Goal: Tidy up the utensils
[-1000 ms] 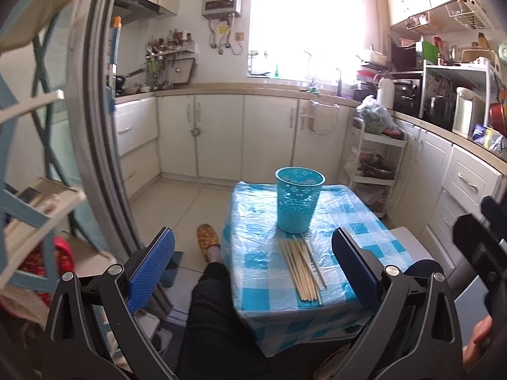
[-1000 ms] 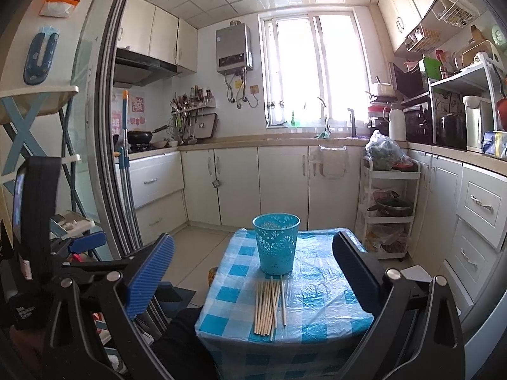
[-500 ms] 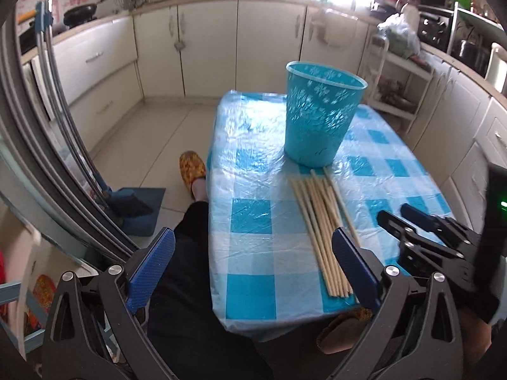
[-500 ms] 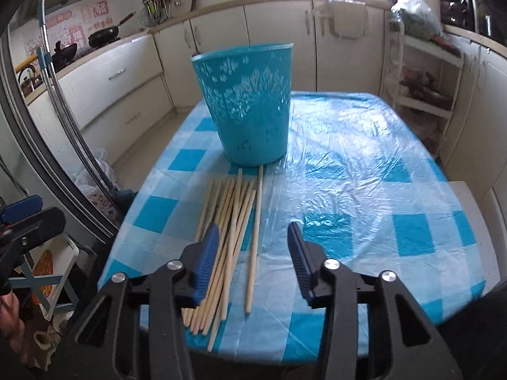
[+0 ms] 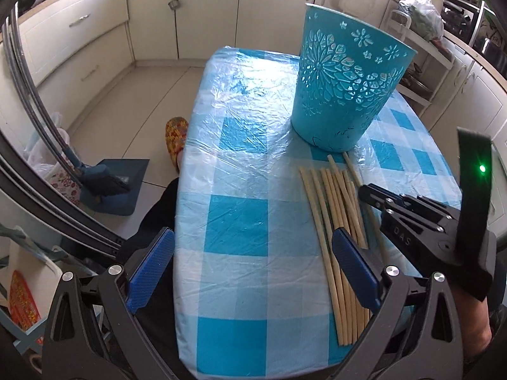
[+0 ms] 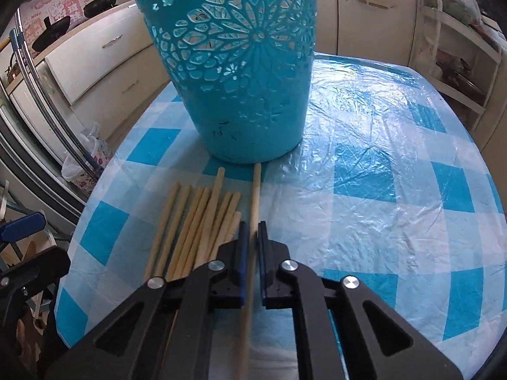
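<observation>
Because it lies apart at the bundle's right edge, one pale wooden chopstick (image 6: 253, 209) sits between the nearly closed right gripper (image 6: 252, 231), low centre, below the teal perforated plastic basket (image 6: 234, 63); left gripper (image 5: 253, 253) gapes idle above the checked counter (image 5: 240, 171).

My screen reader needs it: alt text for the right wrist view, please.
The right gripper has its jaws nearly shut around one chopstick, at the right of the chopstick pile, on a blue checked tablecloth before a turquoise basket.
</observation>
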`<state>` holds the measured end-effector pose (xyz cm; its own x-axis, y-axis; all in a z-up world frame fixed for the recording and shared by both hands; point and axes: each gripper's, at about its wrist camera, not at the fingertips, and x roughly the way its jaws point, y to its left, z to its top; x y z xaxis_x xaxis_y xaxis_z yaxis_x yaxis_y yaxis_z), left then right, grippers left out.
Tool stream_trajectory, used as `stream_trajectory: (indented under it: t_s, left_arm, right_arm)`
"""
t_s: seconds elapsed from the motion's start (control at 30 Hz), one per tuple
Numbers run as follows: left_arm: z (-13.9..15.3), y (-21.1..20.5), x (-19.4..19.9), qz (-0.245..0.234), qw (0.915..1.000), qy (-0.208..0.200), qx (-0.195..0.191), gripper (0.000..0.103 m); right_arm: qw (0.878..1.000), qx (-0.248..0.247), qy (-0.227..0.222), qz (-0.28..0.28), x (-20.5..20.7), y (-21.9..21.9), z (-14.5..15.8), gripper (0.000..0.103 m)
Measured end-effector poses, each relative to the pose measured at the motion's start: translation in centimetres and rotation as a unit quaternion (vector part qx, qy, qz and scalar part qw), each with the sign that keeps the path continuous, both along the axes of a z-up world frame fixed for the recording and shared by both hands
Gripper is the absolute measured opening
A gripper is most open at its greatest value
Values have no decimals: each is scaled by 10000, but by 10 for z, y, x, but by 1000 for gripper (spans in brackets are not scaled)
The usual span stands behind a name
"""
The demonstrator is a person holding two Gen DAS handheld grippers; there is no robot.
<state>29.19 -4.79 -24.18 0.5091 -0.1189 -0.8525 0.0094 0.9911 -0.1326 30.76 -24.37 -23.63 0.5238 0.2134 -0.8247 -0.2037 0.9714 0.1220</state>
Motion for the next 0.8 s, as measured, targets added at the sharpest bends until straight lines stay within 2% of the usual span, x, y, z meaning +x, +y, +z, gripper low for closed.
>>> stream_trajectory:
  t_s: [0.27, 0.37, 0.4, 0.47, 0.67, 0.8]
  left_arm:
    - [-20, -19, 29, -145, 9998, 132, 39, 95]
    - [-28, -27, 39, -172, 9996, 183, 138, 95]
    - [-31, -28, 42, -158, 9995, 212, 147, 95]
    - [-36, -30, 47, -110, 9994, 270, 171, 95]
    - [-40, -33, 54, 16, 9988, 291, 392, 89]
    - [-40, -41, 58, 6, 9977, 252, 633, 80]
  right_arm:
    - [9960, 295, 94, -841, -42, -31, 3, 6]
    - [9969, 246, 118, -735, -45, -31, 4, 8]
    - [9975, 200, 109, -676, -44, -31, 3, 19]
    - [9986, 82, 38, -525, -40, -26, 4, 33]
    - [9993, 97, -112, -342, -31, -18, 2, 35]
    - [9992, 186, -162, -318, -32, -21, 1, 35]
